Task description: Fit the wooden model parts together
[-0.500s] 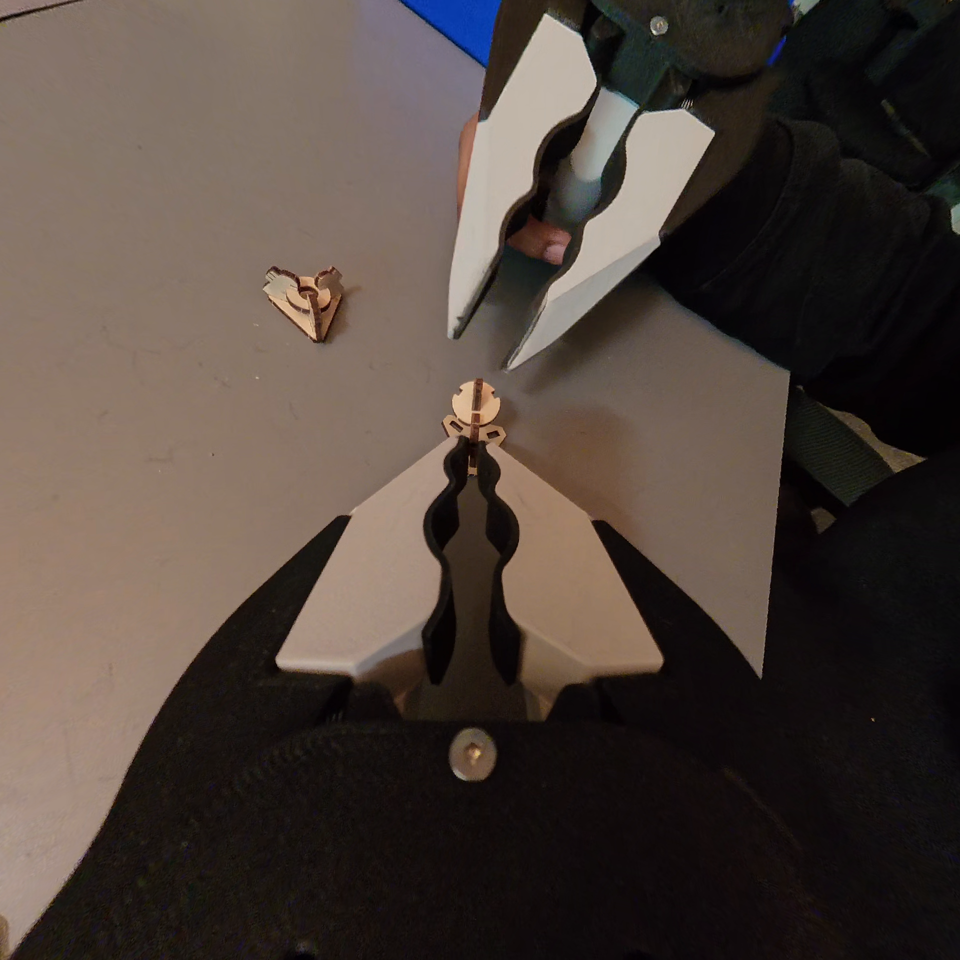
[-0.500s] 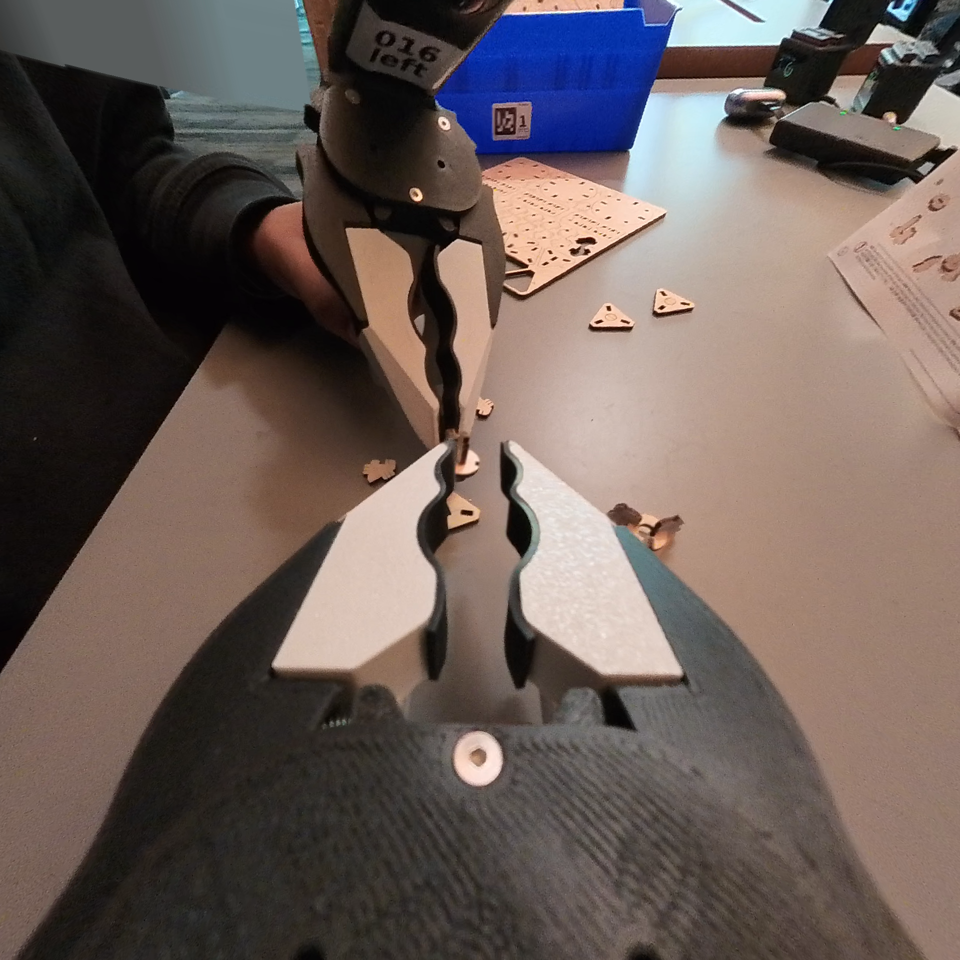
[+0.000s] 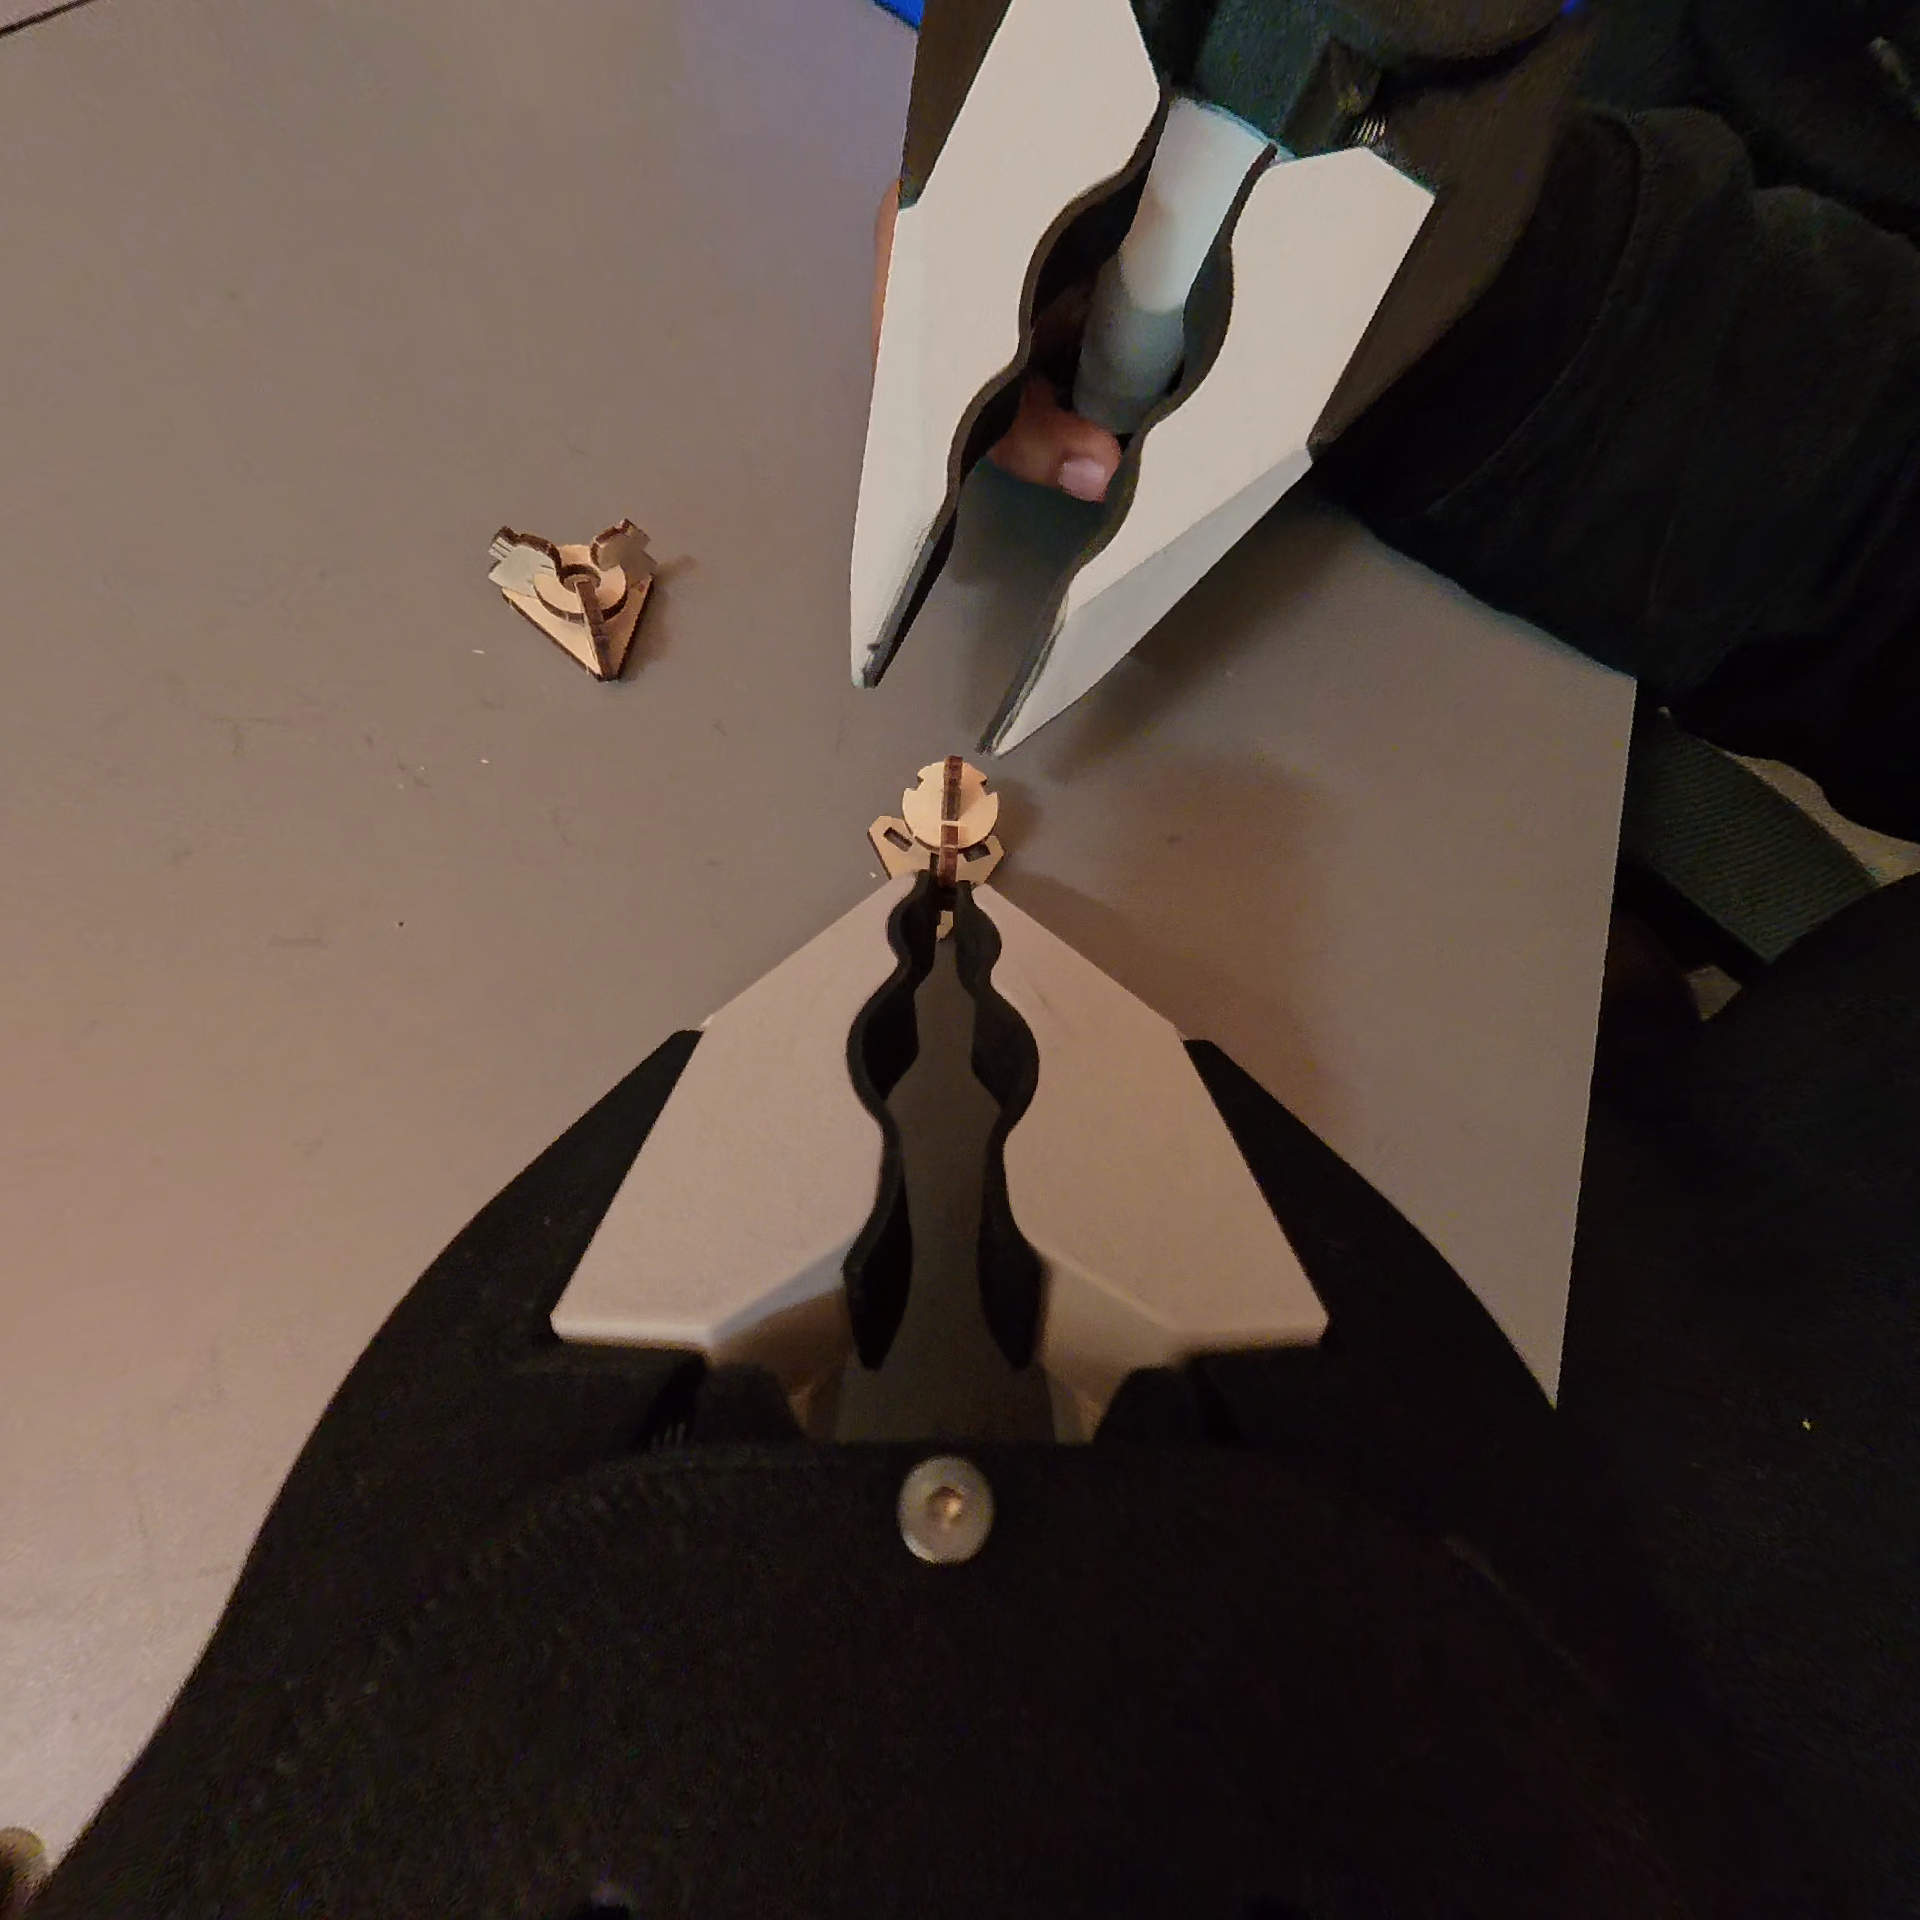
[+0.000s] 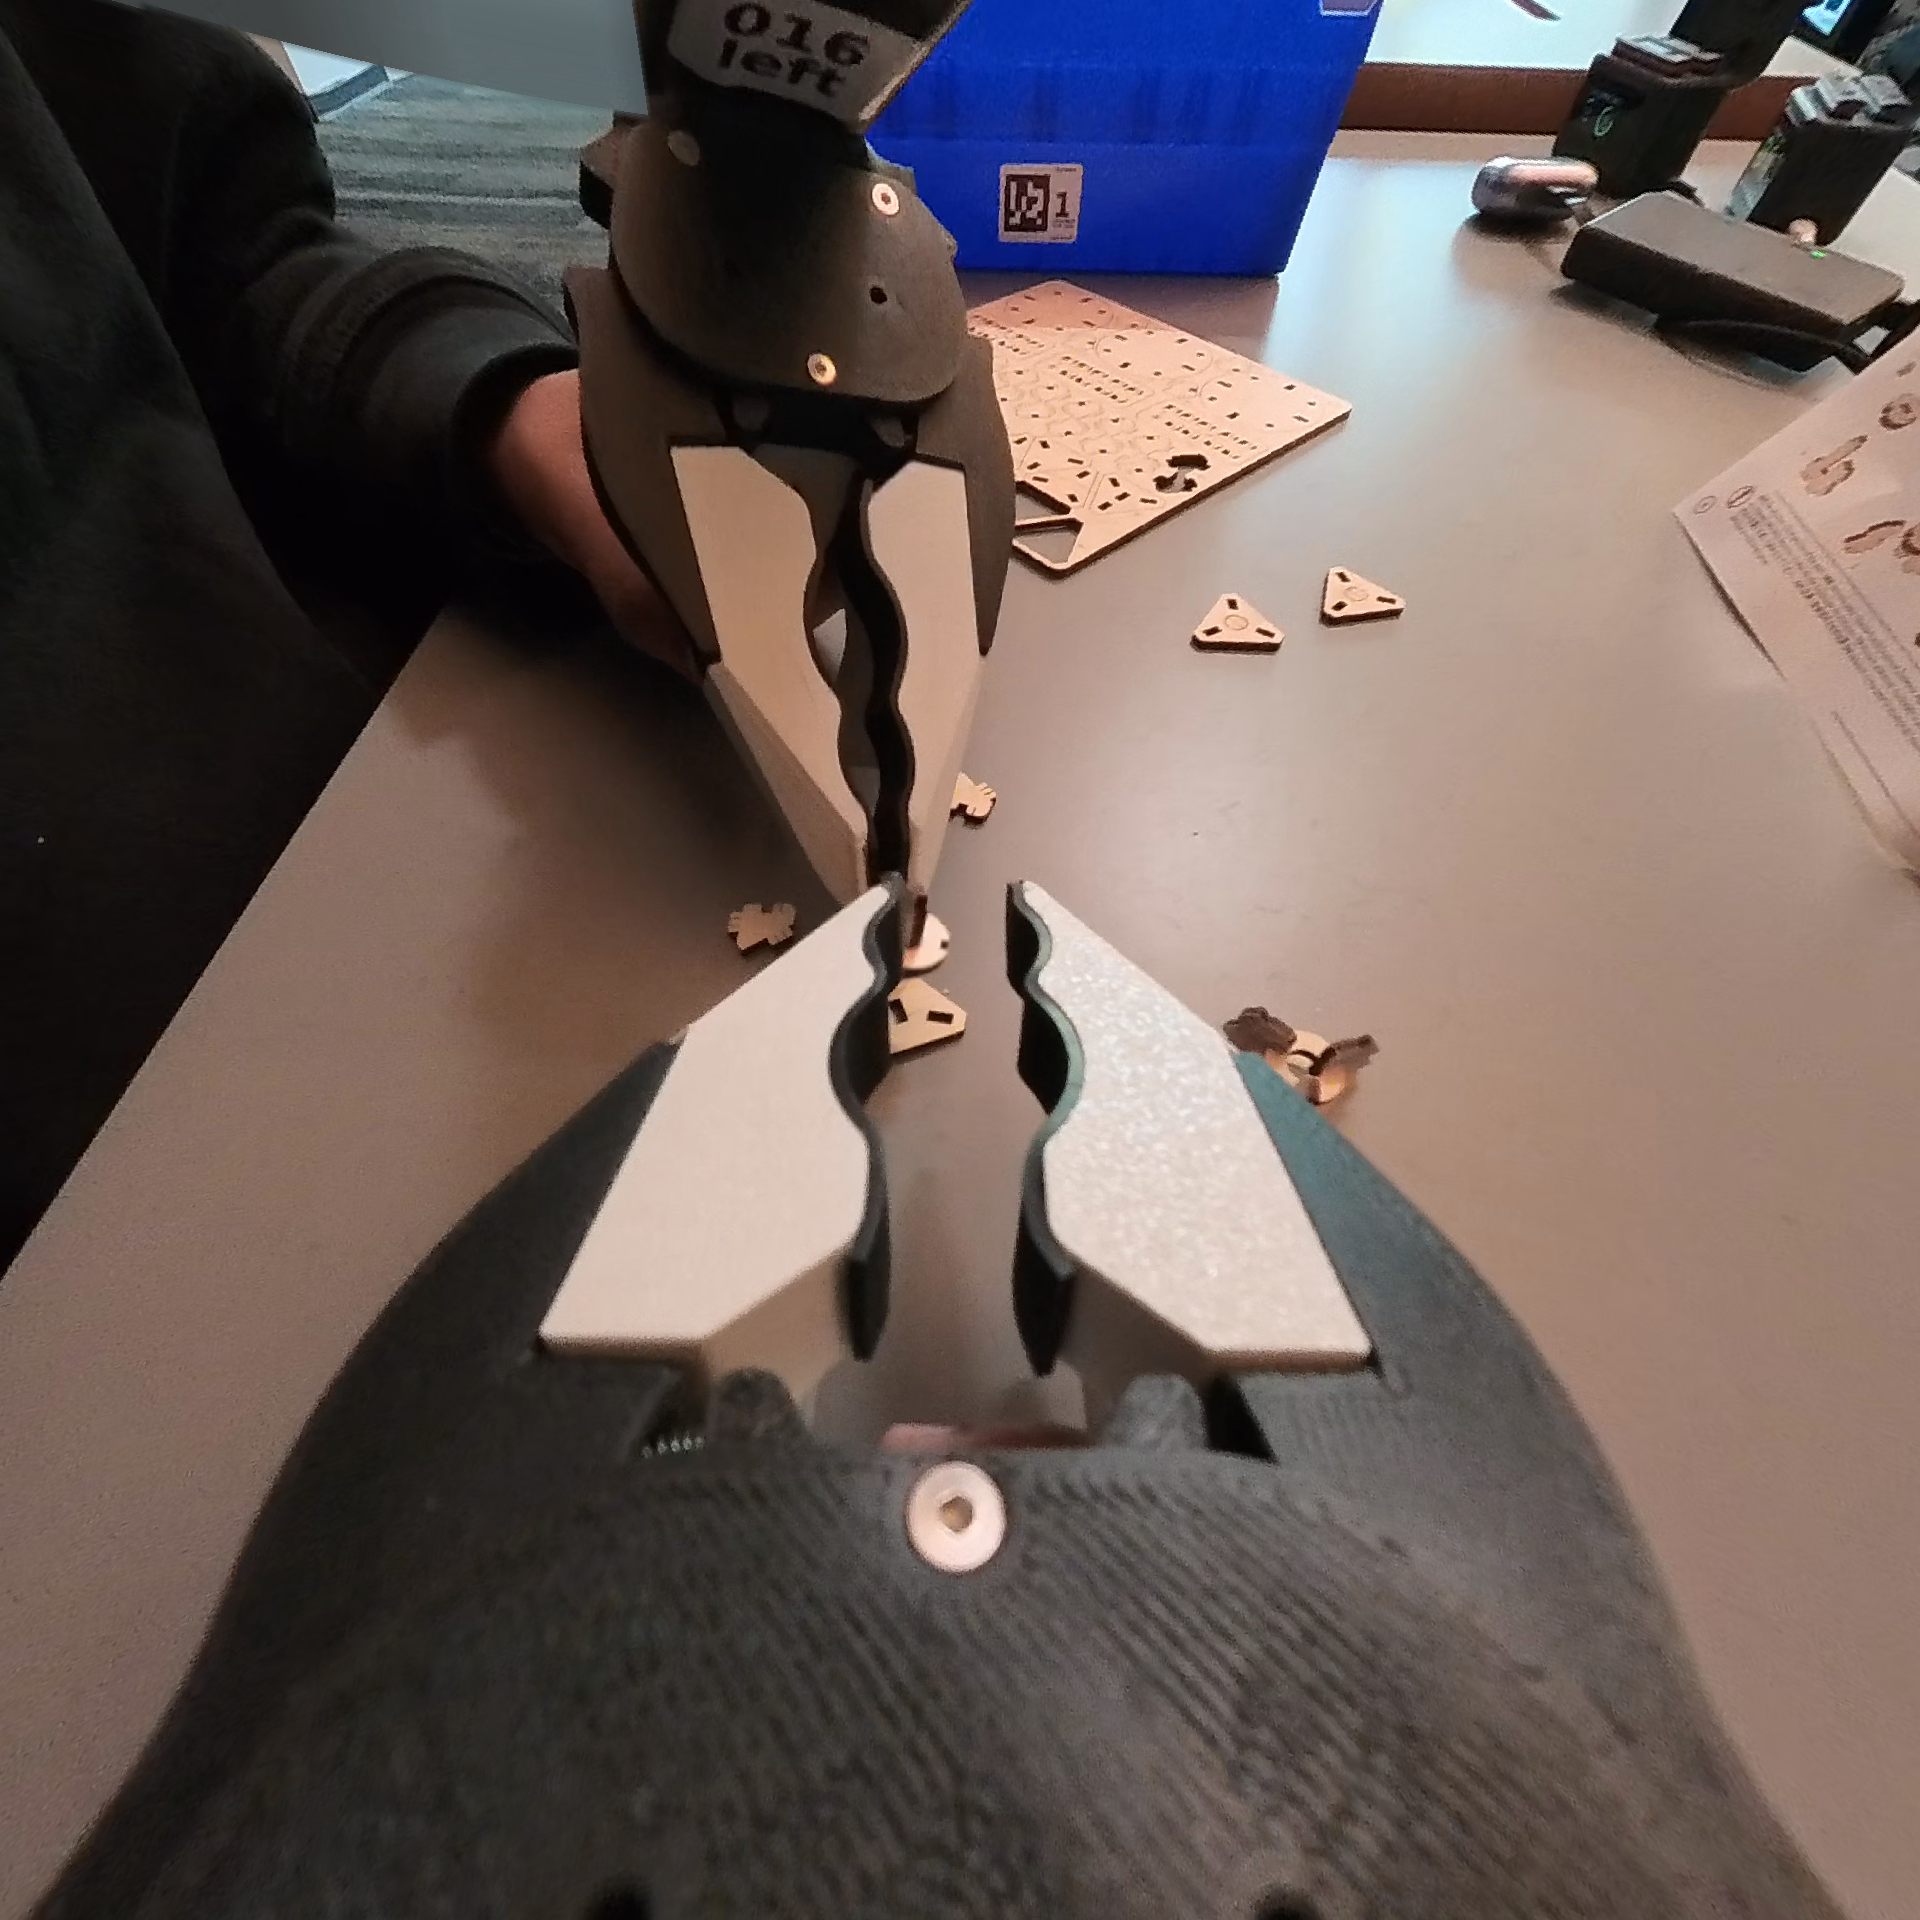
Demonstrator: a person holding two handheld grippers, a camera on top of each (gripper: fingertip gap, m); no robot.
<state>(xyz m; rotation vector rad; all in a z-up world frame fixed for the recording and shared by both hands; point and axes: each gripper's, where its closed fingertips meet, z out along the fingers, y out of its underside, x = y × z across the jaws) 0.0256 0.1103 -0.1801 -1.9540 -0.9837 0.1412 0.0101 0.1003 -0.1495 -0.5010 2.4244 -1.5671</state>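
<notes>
Nearest, the left gripper [image 3: 940,899] is pinched on the thin upright fin of a small wooden assembly [image 3: 940,831] standing on the grey table [image 3: 312,987]. Just beyond, the right gripper [image 3: 928,707] hovers with fingers apart, holding nothing. Farther left lies a second wooden assembly [image 3: 577,592].

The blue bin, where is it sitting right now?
In the right wrist view, the blue bin stands at the table's far end, just behind the perforated wooden sheet.
</notes>
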